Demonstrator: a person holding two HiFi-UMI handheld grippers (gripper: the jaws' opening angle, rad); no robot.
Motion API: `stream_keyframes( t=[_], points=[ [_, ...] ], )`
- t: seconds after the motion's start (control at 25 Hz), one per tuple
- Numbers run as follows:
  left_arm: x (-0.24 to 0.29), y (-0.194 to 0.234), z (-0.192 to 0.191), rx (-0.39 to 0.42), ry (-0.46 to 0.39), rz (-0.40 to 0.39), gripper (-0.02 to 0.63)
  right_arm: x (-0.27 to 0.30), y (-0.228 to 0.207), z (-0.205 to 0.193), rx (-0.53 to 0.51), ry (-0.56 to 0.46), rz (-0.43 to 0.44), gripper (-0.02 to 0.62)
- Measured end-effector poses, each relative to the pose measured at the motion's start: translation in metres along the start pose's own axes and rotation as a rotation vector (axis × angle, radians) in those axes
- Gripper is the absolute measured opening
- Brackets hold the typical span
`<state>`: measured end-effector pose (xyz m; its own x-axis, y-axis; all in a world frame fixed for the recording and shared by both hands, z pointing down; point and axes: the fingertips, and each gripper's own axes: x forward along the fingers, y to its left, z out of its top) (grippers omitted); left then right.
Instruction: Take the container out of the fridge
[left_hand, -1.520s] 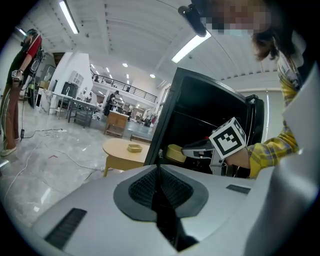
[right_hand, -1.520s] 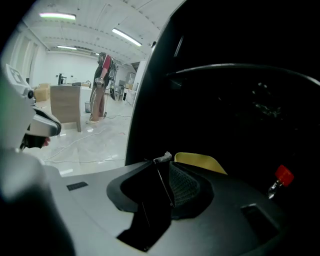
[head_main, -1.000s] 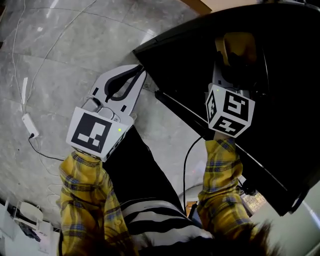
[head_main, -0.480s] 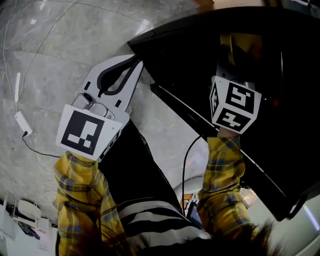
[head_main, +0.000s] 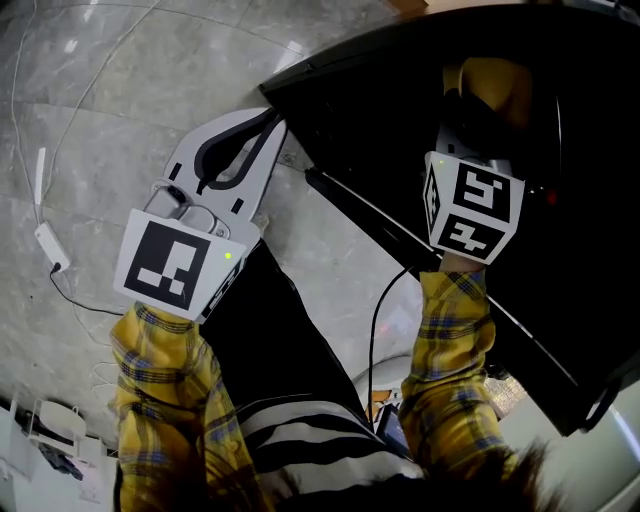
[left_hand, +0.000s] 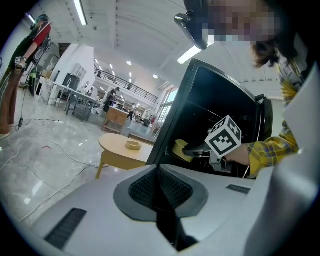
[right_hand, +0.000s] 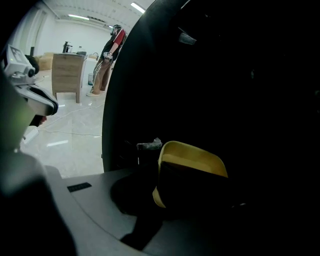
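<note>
Inside the dark fridge (head_main: 380, 90), the yellow container (head_main: 495, 85) sits right at the tip of the right tool (head_main: 467, 108), which reaches in from the open front with its marker cube trailing behind. From the right gripper view, the container (right_hand: 192, 155) fills the space just ahead of the tool (right_hand: 156, 172). Its near wall stands between the two jaws, which have just been closing and now clamp on that wall at the rim. The container is a shallow tub with rounded corners, tilted slightly so that its opening faces the camera. Its inside lies in shadow, so I cannot tell whether it holds anything, nor what it rests on.

Outside the fridge, the left tool (head_main: 268, 128) hangs over the grey stone floor (head_main: 120, 80), well apart from the container. Its jaws are pressed together with nothing between them, as the left gripper view shows (left_hand: 159, 167). That view also catches the container (left_hand: 181, 149) near the front edge of the fridge opening. Beyond it stands a low round wooden bench (left_hand: 117, 155) carrying a small tan dish (left_hand: 132, 145); its contents are too small to make out.
</note>
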<state>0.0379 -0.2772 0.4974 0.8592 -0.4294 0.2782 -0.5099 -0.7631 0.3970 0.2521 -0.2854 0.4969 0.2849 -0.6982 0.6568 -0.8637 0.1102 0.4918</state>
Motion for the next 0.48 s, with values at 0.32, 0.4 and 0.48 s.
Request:
stream_keyframes(
  t=[0.32,0.4,0.48],
  points=[
    [-0.016,-0.005,0.017,0.009,-0.025,0.025,0.031,-0.021,0.019,0.020,-0.010,-0.039,0.049,0.041],
    [-0.022,-0.009,0.021,0.010,-0.035,0.038,0.031,-0.029,0.027,0.023,-0.013,-0.050,0.072,0.041],
    [-0.028,-0.011,0.027,0.012,-0.043,0.050,0.031,-0.036,0.036,0.027,-0.022,-0.062,0.093,0.041]
  ],
)
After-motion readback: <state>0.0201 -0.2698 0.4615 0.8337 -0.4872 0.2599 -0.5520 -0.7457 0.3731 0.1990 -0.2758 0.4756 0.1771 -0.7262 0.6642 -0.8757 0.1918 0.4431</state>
